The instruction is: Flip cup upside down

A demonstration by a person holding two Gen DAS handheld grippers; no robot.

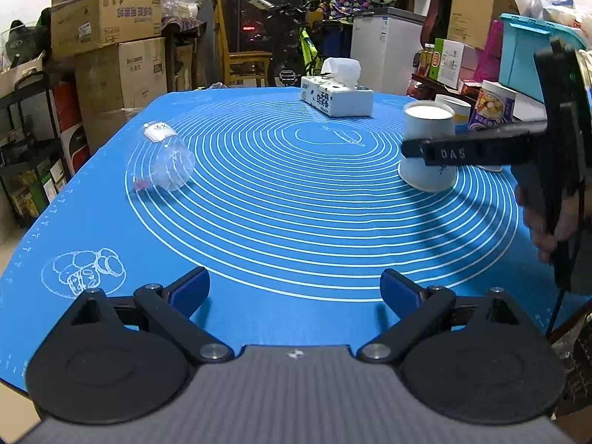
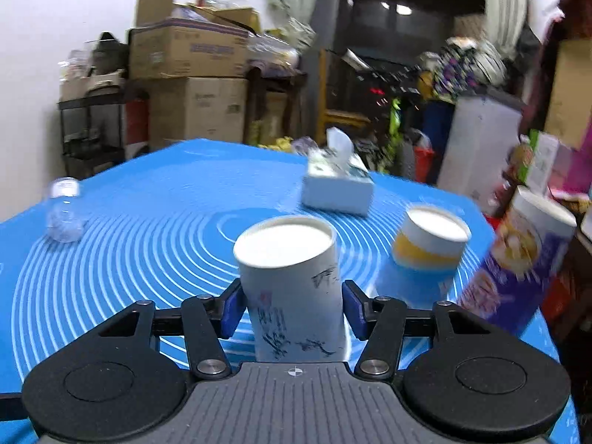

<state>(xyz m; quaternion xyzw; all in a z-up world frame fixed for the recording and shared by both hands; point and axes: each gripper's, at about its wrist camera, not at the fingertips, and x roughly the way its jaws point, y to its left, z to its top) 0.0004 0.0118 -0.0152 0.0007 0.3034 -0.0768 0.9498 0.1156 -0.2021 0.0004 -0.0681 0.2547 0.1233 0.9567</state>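
White paper cup (image 2: 292,281), base up near the mat's (image 1: 296,222) right edge, is flanked by the right gripper's (image 2: 292,309) fingers; contact cannot be told. Left gripper (image 1: 295,288) is spread wide, empty, at the near edge. Two cups are counted.

Matt white paper cup (image 2: 292,285) with inked scribbles, between blue rubbery pads (image 2: 232,310) of the right gripper (image 2: 292,309). Left gripper (image 1: 295,290) of matt black plastic links, shiny metal rivets (image 1: 214,351), ribbed grey housing. Smooth, faintly glossy blue silicone-like mat (image 1: 281,199) printed with white rings. At 10 o'clock, clear glossy plastic bottle (image 1: 162,159); at 12 o'clock, soft tissue pack (image 1: 335,96).
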